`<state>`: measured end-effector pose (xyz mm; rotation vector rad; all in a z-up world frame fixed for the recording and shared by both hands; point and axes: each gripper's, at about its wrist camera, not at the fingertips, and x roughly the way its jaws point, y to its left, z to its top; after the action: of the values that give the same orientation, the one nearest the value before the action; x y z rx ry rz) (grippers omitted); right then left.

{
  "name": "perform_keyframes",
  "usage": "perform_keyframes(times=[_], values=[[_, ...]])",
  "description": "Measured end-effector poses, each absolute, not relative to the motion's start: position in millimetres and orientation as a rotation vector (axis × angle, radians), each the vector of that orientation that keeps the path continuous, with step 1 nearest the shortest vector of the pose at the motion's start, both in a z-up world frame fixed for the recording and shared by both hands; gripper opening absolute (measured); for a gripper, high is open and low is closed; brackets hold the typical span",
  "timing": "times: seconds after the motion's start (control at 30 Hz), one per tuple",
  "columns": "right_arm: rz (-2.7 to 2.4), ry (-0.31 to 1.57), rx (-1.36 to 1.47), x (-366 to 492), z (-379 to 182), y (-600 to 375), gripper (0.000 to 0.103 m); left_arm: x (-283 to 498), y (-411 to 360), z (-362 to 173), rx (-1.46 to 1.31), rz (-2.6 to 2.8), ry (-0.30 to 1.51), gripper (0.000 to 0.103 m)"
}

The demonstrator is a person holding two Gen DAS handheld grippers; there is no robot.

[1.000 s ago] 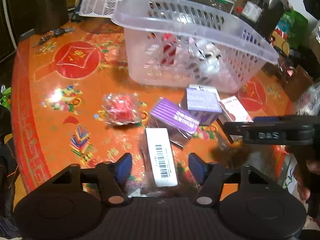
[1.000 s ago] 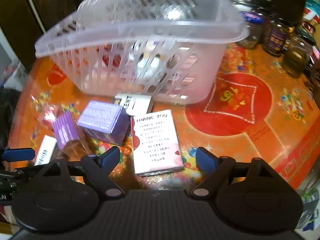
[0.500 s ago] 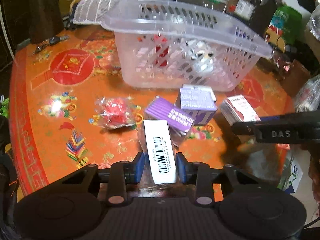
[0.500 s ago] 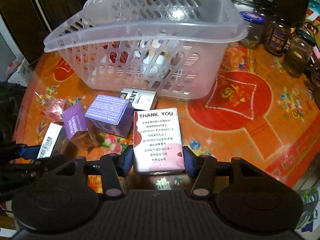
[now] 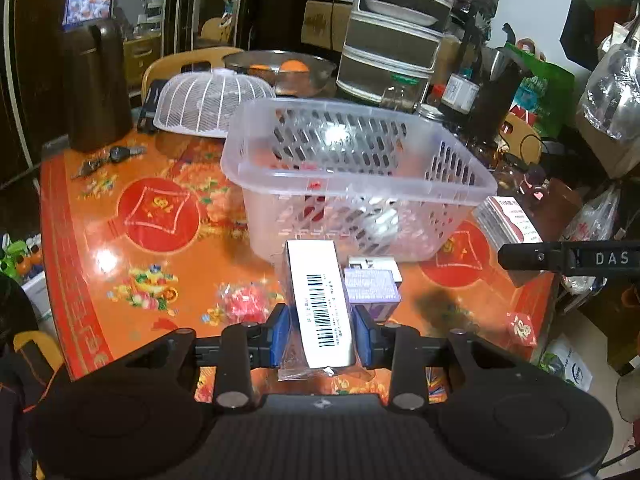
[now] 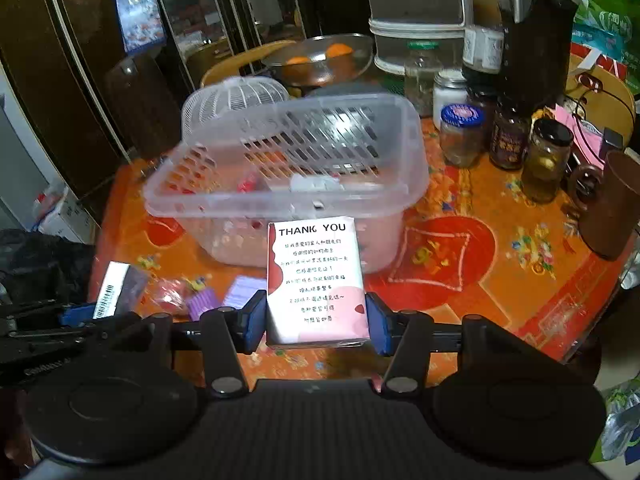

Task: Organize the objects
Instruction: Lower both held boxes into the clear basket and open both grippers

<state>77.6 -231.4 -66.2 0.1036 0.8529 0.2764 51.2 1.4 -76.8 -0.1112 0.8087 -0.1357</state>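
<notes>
My left gripper (image 5: 320,334) is shut on a white barcode packet (image 5: 320,300) in clear wrap and holds it above the table, in front of the clear plastic basket (image 5: 360,184). My right gripper (image 6: 316,322) is shut on a pink and white "THANK YOU" tissue pack (image 6: 316,280), lifted in front of the basket (image 6: 288,196). The tissue pack also shows at the right in the left wrist view (image 5: 508,220). The barcode packet also shows at the left in the right wrist view (image 6: 110,290). A purple box (image 5: 372,286), a red wrapped candy (image 5: 246,302) and another purple box (image 6: 204,302) lie on the table. The basket holds a few small items.
The table (image 5: 160,208) has an orange and red patterned cover. A white mesh food cover (image 5: 208,100), a dark jug (image 5: 96,84) and keys (image 5: 108,158) stand at the back left. Several glass jars (image 6: 508,140) and a brown cup (image 6: 608,204) stand at the right.
Both grippers closed on their items, the left on the barcode packet and the right on the tissue pack. Both lifted them off the table and rose, so the basket now looks lower.
</notes>
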Motion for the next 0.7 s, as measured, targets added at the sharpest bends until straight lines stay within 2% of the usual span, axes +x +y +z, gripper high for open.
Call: perform_keyframes(times=[0.23, 0.4, 0.6, 0.7], values=[[0.321, 0.812, 0.115, 74.2, -48.2, -224.3, 0.055, 46.5, 9.1, -63.6, -0.144, -0.144, 0.782, 0.038], [0.330, 0.757, 0.161, 86.1, -27.0, -231.4, 0.055, 53.0, 15.8, -34.4, -0.172, -0.155, 0.708, 0.038], [0.300, 0.725, 0.118, 142.8, -5.7, -224.7, 0.055, 114.8, 9.7, 5.9, -0.135, -0.190, 0.620, 0.038], [0.280, 0.805, 0.119, 183.8, -16.1, -217.8, 0.055, 162.1, 4.3, 5.7, -0.140, -0.210, 0.651, 0.038]])
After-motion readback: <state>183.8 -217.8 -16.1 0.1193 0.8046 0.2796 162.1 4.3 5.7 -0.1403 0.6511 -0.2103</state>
